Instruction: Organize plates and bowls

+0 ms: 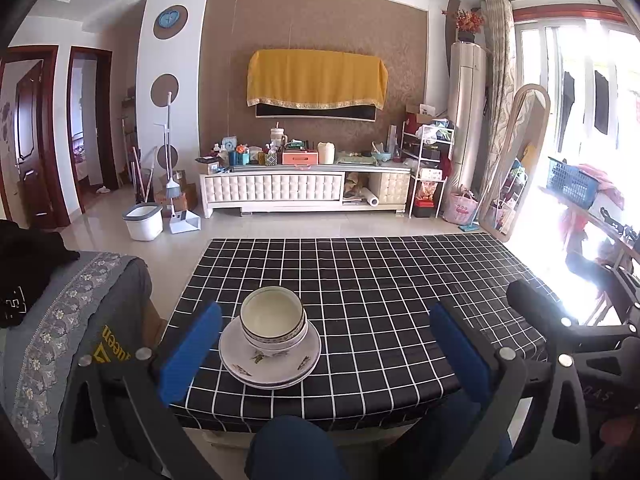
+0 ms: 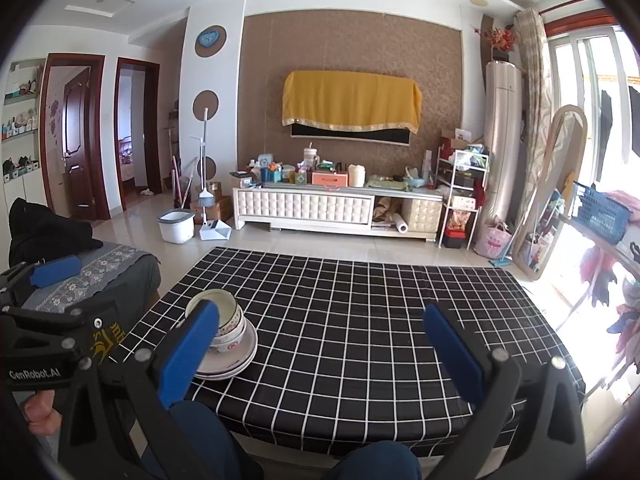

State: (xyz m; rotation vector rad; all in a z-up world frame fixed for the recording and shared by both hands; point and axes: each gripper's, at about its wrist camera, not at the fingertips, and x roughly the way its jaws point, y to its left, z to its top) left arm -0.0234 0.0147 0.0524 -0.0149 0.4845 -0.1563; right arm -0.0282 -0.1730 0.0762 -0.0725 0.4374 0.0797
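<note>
- A living room with a brown wall panel and a white TV cabinet (image 1: 276,188) cluttered with small items; in front of it stands the tabletop (image 1: 380,280), covered in a black cloth with a white grid.
- Left of the tabletop is a sofa arm under a grey embroidered cover (image 1: 80,300), with dark clothing on top. Beyond the tabletop's far left corner, a white bucket (image 1: 143,222) and a dustpan stand on the tiled floor.
- The stacked bowls (image 1: 274,322) sit nested on the stacked plates (image 1: 270,356), near the tabletop's front edge, toward its left side. The top bowl is empty.
- The rest of the tabletop, right of and behind the stack, is bare cloth.
- The left hand-held gripper (image 1: 324,350) is spread wide above the front edge; the stack is between its blue pads, nearer the left one, touching neither.
- The right hand-held gripper (image 2: 328,354) is also wide and holds nothing; its left pad hides part of the stack.
- The person's knees show below the front edge.
</note>
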